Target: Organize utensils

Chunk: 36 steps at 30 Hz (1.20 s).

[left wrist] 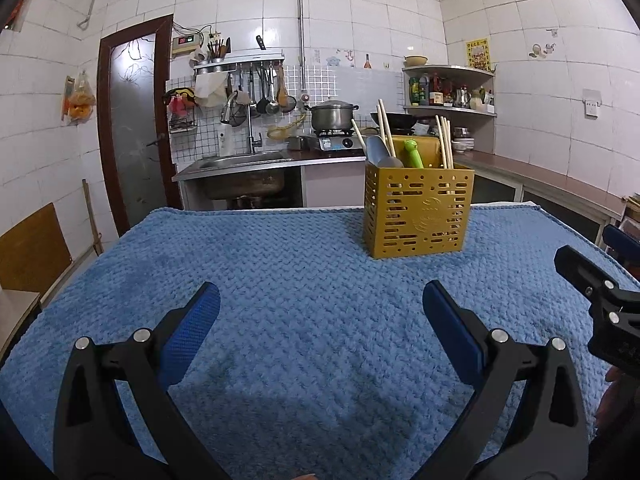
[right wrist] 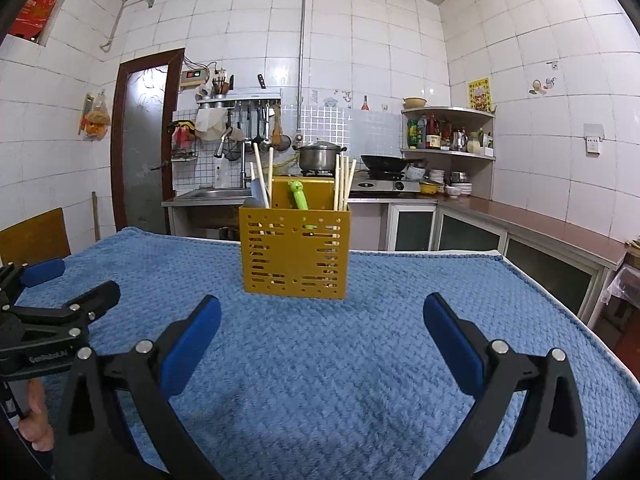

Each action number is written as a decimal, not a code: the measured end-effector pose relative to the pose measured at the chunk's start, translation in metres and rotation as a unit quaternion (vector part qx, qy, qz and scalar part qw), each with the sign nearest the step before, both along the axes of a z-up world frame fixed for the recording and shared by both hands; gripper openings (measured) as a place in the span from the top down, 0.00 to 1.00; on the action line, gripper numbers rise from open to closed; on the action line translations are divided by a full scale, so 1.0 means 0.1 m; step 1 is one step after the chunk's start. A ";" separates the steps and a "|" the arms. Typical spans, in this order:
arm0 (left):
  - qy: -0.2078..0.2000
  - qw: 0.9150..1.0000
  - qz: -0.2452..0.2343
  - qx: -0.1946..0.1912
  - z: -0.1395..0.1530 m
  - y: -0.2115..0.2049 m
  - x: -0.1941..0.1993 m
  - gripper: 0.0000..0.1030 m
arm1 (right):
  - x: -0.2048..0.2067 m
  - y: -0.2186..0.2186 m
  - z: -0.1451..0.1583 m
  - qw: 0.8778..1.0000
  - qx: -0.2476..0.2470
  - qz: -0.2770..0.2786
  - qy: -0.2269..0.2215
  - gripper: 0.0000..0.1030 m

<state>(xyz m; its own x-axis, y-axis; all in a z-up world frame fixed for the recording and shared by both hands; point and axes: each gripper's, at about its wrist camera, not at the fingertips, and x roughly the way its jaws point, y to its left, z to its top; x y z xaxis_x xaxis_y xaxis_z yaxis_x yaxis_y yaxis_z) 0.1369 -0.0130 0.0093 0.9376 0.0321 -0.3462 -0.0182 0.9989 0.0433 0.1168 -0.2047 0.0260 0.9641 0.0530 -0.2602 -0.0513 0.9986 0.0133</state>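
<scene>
Blue towel point(left wrist: 280, 280), steel pot point(left wrist: 331, 117), black wok point(right wrist: 384, 163), sink point(left wrist: 240, 162).

Home kitchen; sink point(left wrist: 244, 162), gas stove point(left wrist: 334, 142), hanging ladles point(left wrist: 266, 92)

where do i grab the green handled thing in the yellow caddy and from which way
Grip the green handle on its exposed upper part, just below the rounded top, coming down from above. Only that end stands clear of the yellow caddy; the rest sits behind the perforated wall. It leans slightly, so tilt the gripper to match. The right gripper looks better lined up. Chopsticks stand close on its right.
</scene>
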 end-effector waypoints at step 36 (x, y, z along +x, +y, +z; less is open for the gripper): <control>-0.022 1.000 -0.003 0.011 0.04 0.00 -0.05 0.05 | 0.05 -0.04 -0.02 0.999 -0.007 -0.036 0.013 0.04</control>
